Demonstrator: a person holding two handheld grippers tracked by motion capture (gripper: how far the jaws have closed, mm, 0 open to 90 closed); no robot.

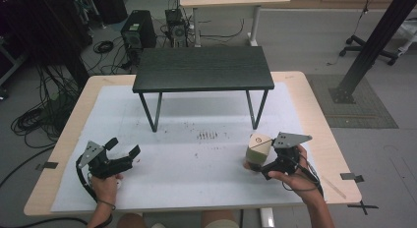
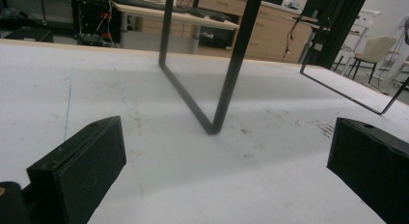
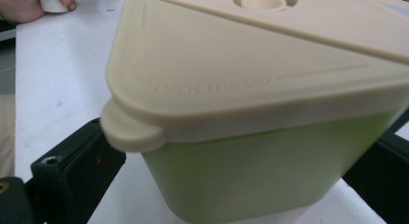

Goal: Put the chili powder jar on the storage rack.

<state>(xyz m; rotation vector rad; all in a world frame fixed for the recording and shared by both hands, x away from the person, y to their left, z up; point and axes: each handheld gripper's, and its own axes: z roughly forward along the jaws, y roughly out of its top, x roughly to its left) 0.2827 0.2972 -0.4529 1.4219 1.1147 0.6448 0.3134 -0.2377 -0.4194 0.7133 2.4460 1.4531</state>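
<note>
Right gripper [image 1: 256,167] at about 4 o'clock on the white mat [image 1: 187,188]; jaws sit either side of the green container [image 3: 251,175], pinching its lower body. Container has a cream lid [image 3: 270,64], lid on and closed, tab pointing toward the camera in the right gripper view. Container appears tilted; whether its base touches the mat cannot be told.

Left gripper [image 1: 125,152] at about 8 o'clock, jaws spread wide, nothing between them, held low over the mat and aimed toward 1 o'clock at the near leg of the small black table [image 1: 203,68], which stands at 12 o'clock.

Judgement: grasp done, transport barely begun. Container is well apart from the black table. Left to do: carry and set down, possibly open the lid; left gripper not yet involved
</note>
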